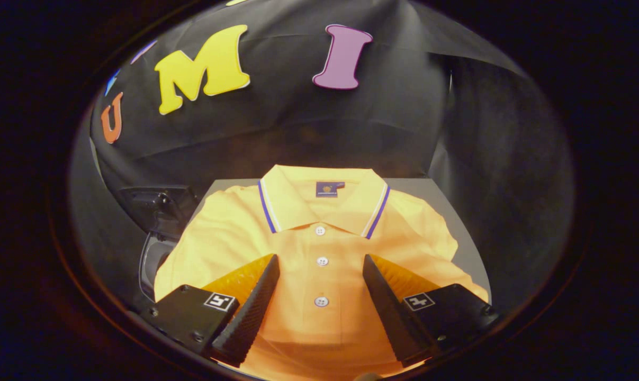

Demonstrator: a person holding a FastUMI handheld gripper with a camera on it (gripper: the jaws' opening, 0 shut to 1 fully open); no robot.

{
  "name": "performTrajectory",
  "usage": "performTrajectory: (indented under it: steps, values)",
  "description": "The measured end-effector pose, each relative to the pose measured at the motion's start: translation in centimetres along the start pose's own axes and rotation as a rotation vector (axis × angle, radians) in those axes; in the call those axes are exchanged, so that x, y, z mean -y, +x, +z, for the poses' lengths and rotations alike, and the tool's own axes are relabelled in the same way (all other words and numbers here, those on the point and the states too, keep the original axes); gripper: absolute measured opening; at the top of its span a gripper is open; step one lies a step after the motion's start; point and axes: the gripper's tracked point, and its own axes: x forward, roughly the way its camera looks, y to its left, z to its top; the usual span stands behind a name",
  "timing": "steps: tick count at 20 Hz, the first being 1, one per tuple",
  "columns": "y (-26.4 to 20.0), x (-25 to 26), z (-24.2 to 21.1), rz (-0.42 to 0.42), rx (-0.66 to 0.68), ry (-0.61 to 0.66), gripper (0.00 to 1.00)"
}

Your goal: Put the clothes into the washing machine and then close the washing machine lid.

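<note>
Claw (321, 267) spread wide, fingers either side of the button placket of the folded yellow polo shirt (319, 243). Shirt lies flat on grey counter (446, 190); washing machine (158, 233) at left.

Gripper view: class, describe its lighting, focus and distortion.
Gripper view: warm light falls on the orange polo shirt, the booth behind stays dim; shirt buttons look sharp; fisheye bends the grey table edges; the open gripper hangs above the shirt.
</note>
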Motion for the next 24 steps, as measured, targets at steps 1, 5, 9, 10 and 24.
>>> performTrajectory:
  steps: [1, 5, 9, 10, 24]
  values:
    - [0.1, -0.1, 0.1, -0.001, -0.001, 0.002, 1.00]
    - [0.1, -0.7, -0.2, -0.013, -0.052, 0.007, 0.88]
    - [-0.4, -1.3, -0.2, 0.002, -0.083, -0.009, 0.43]
    - [-0.4, -1.5, -0.1, 0.002, -0.095, 0.004, 0.37]
    - [-2.1, -2.0, 2.2, 0.245, -0.082, 0.221, 0.05]
